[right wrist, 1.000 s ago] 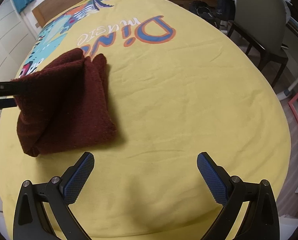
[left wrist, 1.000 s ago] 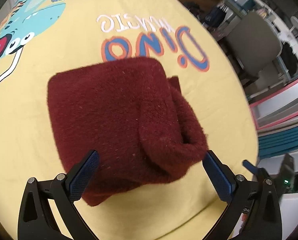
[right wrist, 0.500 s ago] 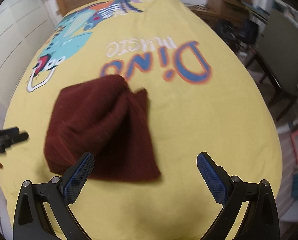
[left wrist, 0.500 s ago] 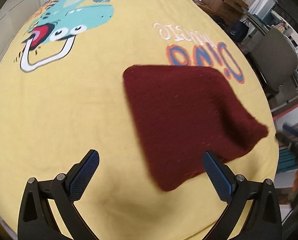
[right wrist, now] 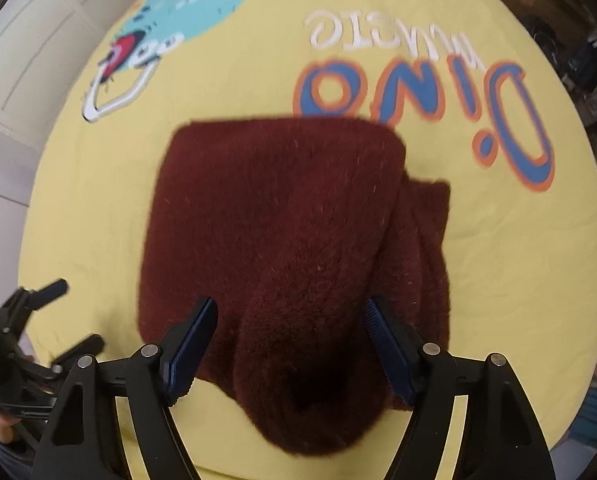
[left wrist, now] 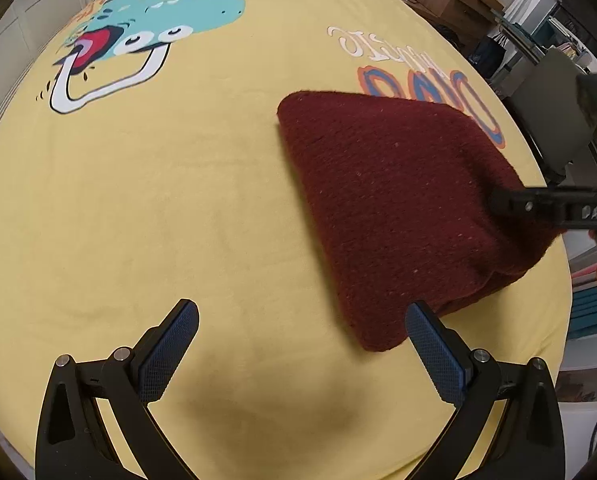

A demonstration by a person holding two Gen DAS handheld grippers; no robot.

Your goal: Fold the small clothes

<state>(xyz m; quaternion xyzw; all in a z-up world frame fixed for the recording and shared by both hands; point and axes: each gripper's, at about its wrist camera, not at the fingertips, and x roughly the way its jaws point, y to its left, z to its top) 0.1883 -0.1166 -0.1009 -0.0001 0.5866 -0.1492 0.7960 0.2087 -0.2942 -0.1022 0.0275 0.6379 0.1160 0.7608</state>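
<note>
Maroon knit garment (left wrist: 398, 208) on yellow "Dino music" sheet (left wrist: 178, 200) | right tool (right wrist: 290, 340) straddles its fold, not clamped | left tool (left wrist: 298, 344) apart

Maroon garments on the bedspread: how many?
1. The folded maroon knit lies on the yellow bedspread, near the Dino lettering, between the right gripper jaws. Folds may hide more.

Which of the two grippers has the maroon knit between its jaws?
The right gripper: its jaws straddle the maroon knit. The left gripper stands open over bare yellow blanket, beside the knit.
</note>
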